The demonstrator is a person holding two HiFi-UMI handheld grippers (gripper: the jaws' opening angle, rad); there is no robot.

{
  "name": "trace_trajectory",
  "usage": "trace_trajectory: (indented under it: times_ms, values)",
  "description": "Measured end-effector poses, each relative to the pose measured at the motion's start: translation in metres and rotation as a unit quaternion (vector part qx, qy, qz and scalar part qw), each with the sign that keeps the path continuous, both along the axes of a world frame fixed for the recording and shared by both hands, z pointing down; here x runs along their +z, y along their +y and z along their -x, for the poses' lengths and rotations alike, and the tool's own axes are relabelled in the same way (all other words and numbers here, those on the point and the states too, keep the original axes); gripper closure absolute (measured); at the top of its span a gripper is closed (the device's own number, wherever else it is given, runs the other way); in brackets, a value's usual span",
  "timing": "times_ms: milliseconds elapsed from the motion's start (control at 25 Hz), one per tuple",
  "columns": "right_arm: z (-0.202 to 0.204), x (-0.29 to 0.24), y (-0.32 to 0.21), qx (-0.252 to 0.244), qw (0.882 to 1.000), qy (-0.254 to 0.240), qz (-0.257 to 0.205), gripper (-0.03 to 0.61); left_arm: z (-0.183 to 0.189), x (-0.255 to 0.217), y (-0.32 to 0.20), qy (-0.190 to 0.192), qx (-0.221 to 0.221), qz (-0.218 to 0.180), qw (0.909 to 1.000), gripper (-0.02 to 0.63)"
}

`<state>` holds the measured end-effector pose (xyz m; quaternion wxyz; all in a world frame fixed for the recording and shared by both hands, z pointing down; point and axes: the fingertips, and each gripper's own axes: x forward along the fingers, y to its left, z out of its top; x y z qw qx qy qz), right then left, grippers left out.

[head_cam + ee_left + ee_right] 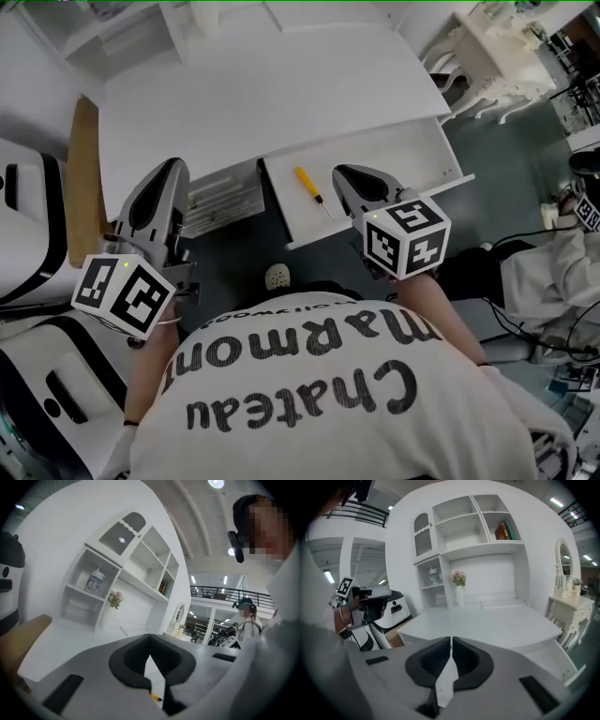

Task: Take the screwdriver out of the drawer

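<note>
- One left gripper (pixel 174 169), first of two, is at the white desk's (pixel 272 94) near edge; jaws clenched on nothing.
- One yellow-handled screwdriver (pixel 310 190) lies in the open drawer (pixel 412 159), at three o'clock from the left gripper and apart from both grippers.
- One right gripper (pixel 347 174) is at three o'clock from the screwdriver, over the drawer; jaws clenched, empty.

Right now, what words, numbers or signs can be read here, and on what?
"Chateau Marmont": on the white shirt, upside down.
Near its collar, small print: too small to read.
The left cube and right cube: black square patterns, no words.
The book spines on the shelf: blurred.
</note>
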<state>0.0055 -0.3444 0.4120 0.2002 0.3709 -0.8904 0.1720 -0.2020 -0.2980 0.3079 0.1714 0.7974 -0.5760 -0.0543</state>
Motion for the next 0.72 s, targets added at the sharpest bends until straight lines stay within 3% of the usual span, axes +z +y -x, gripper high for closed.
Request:
trace_trajectory:
  times_ms: [240,720]
  values:
    - [0.015,0.044,-0.016,-0.014,0.997,0.067,0.031,0.548,0.027,0.009,-0.01,0.012,-0.011,0.008,0.9998,0.594]
    - [0.024,0.144,-0.038,-0.052,0.978,0.12,0.161,0.546,0.055,0.041,-0.012,0.027,-0.046,0.054,0.9971,0.594]
